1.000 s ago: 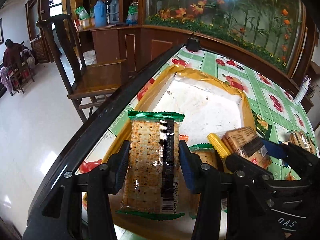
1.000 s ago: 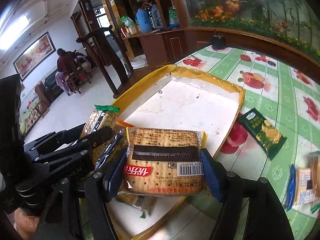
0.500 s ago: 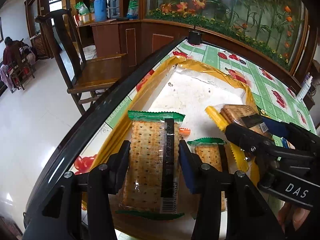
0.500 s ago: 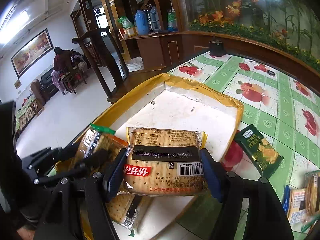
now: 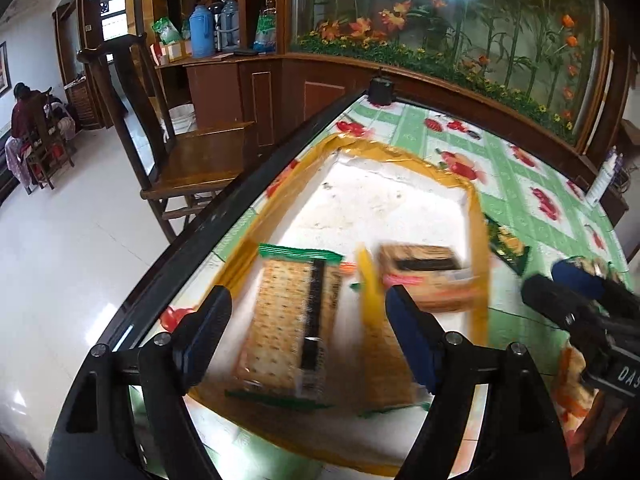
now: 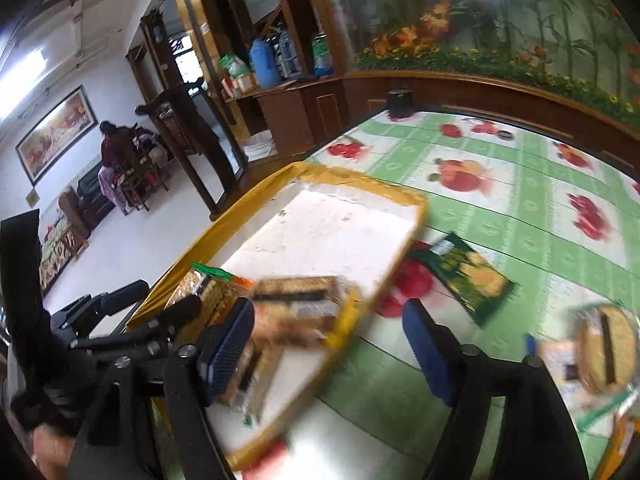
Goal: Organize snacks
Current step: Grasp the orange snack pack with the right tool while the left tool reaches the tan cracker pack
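A white tray with a yellow rim (image 5: pixel 400 156) (image 6: pixel 360 180) lies on the green fruit-print tablecloth. In the left wrist view my left gripper (image 5: pixel 308 336) has its jaws opening wide. The green-edged cracker packet (image 5: pixel 292 320) lies blurred in the tray between them, and neither pad presses on it. A yellow-edged cracker packet (image 5: pixel 424 276) (image 6: pixel 296 312) lies by the tray's right rim on another packet (image 5: pixel 384 360). My right gripper (image 6: pixel 328 348) (image 5: pixel 580 304) is also opening, with no pad on that packet. The left gripper (image 6: pixel 120 320) shows at the left of the right wrist view.
A dark green snack packet (image 6: pixel 464 276) lies on the cloth just right of the tray, with more packets (image 6: pixel 600 348) further right. The table's dark edge (image 5: pixel 240 200) runs along the tray's left side, and a wooden chair (image 5: pixel 192 160) stands beyond it. A small black object (image 5: pixel 380 90) sits at the far corner.
Both grippers have opened and let go of their cracker packets, which now lie in the tray. The right gripper has drawn away to the right, off the tray.
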Demonstrator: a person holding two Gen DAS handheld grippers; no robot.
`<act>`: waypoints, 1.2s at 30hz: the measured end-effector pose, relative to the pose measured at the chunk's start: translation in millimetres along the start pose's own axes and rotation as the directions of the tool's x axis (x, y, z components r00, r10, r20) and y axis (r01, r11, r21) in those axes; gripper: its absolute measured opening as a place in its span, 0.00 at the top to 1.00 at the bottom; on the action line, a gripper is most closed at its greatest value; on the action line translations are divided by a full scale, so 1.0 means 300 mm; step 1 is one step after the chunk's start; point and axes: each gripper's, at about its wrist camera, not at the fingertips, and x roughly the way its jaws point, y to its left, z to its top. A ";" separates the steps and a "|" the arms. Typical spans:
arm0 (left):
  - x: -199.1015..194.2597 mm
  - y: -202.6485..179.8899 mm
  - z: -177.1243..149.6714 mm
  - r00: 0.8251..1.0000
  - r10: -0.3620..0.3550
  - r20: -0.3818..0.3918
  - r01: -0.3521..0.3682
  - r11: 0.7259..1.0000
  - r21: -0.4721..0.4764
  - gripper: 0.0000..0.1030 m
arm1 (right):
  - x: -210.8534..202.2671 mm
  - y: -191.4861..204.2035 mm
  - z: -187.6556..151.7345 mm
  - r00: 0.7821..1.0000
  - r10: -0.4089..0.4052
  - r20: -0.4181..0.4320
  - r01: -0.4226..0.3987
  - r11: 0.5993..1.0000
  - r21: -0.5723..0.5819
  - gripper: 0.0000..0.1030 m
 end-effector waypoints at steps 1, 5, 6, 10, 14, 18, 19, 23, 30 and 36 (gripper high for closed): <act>-0.008 -0.010 -0.003 1.000 -0.006 0.002 0.006 1.000 0.002 0.23 | -0.027 -0.021 -0.015 1.000 -0.009 0.006 0.009 1.000 0.008 0.21; -0.046 -0.095 -0.018 0.999 -0.050 0.006 0.049 0.998 0.035 0.23 | -0.135 -0.115 -0.086 0.999 -0.051 0.014 0.050 0.998 0.043 0.21; -0.053 -0.117 -0.023 0.998 -0.062 0.005 0.062 0.997 0.044 0.23 | -0.167 -0.144 -0.110 0.998 -0.064 0.017 0.063 0.996 0.055 0.21; -0.081 -0.249 -0.058 0.990 -0.137 -0.016 0.138 0.986 0.092 0.23 | -0.295 -0.272 -0.216 0.992 -0.128 0.020 0.125 0.985 0.116 0.21; -0.104 -0.388 -0.103 0.982 -0.184 -0.041 0.188 0.968 0.164 0.23 | -0.426 -0.411 -0.325 0.978 -0.207 0.017 0.200 0.961 0.193 0.20; -0.132 -0.524 -0.158 0.972 -0.224 -0.068 0.234 0.943 0.235 0.23 | -0.524 -0.528 -0.418 0.965 -0.263 0.013 0.250 0.928 0.275 0.20; -0.138 -0.558 -0.175 0.969 -0.234 -0.075 0.245 0.935 0.255 0.23 | -0.543 -0.552 -0.436 0.962 -0.273 0.011 0.258 0.921 0.291 0.20; -0.154 -0.648 -0.227 0.962 -0.253 -0.101 0.272 0.916 0.294 0.23 | -0.606 -0.629 -0.502 0.953 -0.303 0.004 0.283 0.895 0.344 0.20; -0.129 -0.686 -0.290 0.941 -0.277 -0.195 0.308 0.940 0.148 0.23 | -0.625 -0.670 -0.532 0.952 -0.305 0.001 0.284 0.887 0.363 0.17; -0.107 -0.667 -0.304 0.944 -0.268 -0.192 0.273 0.962 0.001 0.23 | -0.557 -0.650 -0.498 0.954 -0.300 -0.017 0.289 0.897 0.335 0.17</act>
